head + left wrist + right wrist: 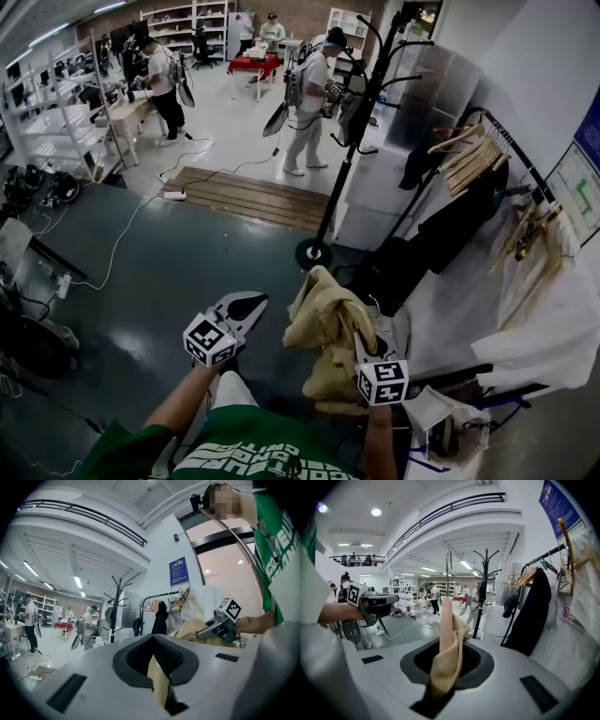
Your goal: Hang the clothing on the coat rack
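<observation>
Right tool [444,665] clamped on the tan garment [323,323], bunched in mid-air just ahead of me, left tool [157,670] pinching a smooth tan strip [158,684], coat rack [361,122] well apart across the floor, so I judge the hanging itself isn't done yet.

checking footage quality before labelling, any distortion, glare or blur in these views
Head view: wide-angle bend tilts the coat rack, light even. Left gripper view: fisheye, black corners, a mosaic patch, bright ceiling strips. Right gripper view: fisheye, beige garment in the jaws sharp.
</observation>
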Available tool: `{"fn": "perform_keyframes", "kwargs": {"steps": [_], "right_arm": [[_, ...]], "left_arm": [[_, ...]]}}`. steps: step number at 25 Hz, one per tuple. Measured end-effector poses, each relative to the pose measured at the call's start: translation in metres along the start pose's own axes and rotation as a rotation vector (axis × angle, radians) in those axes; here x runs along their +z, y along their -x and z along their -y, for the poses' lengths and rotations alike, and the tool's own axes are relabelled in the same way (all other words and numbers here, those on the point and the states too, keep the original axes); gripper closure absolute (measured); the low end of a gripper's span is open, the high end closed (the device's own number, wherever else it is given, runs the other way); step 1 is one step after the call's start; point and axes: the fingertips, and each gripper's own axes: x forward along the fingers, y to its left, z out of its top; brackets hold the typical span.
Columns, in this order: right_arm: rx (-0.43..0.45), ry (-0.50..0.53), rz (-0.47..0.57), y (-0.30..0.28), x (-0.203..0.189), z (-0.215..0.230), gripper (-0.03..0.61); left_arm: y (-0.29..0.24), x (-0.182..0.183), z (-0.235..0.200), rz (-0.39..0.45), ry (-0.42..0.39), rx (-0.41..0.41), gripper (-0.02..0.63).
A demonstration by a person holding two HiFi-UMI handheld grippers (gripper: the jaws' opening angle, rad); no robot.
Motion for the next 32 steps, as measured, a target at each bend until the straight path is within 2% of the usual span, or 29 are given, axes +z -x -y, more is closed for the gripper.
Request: {"fn": "perform_keyframes", "kwargs": {"steps": [6,13,21,32], "right_arm": [[-0.023,-0.012,-0.010,-0.017,0.005,0.013,0.515],[-0.057,-0.035,-0.023,-0.063,0.025,0.031,0.515],[-0.091,-0.049,-0.012,-0.139,0.073,0.039,0.515],[-0.136,-0.060,0.009,-0.231,0.147,0.044,0.515]], "left_arm": [[-0.023,-0.003,-0.020,0.006,0.004,-0.030,0.611],[-0.071,-0.005,-0.068,0.008,0.009,-0.095,0.611],[-0.105,0.007,-0.155,0.017,0.005,-0.122,0.611],[-0.118,0.017,-0.275,0.030,0.016,-0.125,0.611]]}}
